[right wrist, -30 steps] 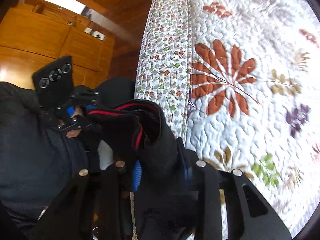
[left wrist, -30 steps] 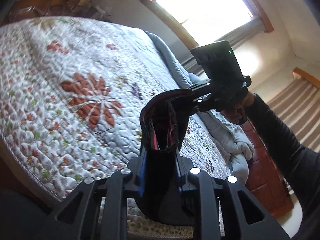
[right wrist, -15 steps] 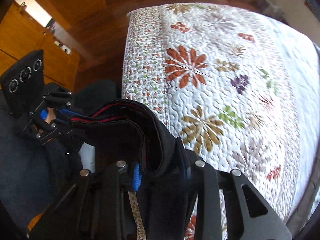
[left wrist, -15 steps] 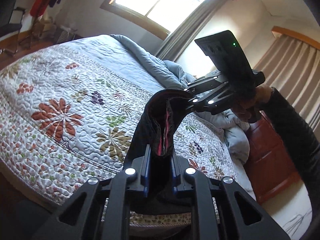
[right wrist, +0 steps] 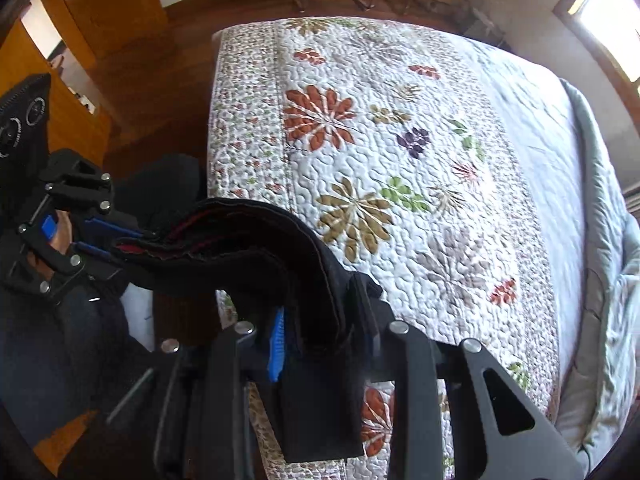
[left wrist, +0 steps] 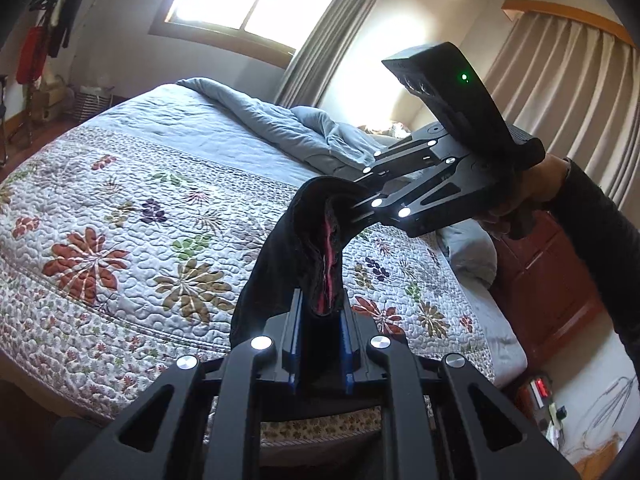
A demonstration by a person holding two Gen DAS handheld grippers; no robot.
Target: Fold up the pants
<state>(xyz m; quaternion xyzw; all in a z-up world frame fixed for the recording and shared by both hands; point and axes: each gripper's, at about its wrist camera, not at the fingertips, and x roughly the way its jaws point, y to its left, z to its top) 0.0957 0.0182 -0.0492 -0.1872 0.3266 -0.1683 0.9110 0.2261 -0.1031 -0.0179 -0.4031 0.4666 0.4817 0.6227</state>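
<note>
A person stands at the near edge of a bed (left wrist: 132, 184), holding a two-finger gripper in each hand. Between the two grippers hang dark pants (left wrist: 316, 248), black with a thin red stripe showing inside the waistband fold. The pants are lifted above the quilt (right wrist: 400, 184), not resting on it in the part that can be seen.

The left gripper (left wrist: 318, 344) is clamped tight on the bunched cloth, its blue-edged pads pressed close with the fabric squeezed between them. The right gripper (right wrist: 324, 340) also grips the pants, its jaws closed on a thicker wad of fabric (several layers, so they stand a little wider). The band of cloth runs from one gripper across to the other, sagging slightly.

The quilt is white with stitched swirls and a print of large rust, olive, green and purple flowers, bordered by a strip of small blossoms. At the far end of the bed lies a rumpled grey-blue duvet (left wrist: 288, 124). Beyond it a bright window (left wrist: 256, 4) with beige curtains (left wrist: 560, 80) lets in strong daylight. A dark sleeve (left wrist: 592, 240) covers the arm behind the right gripper.
</note>
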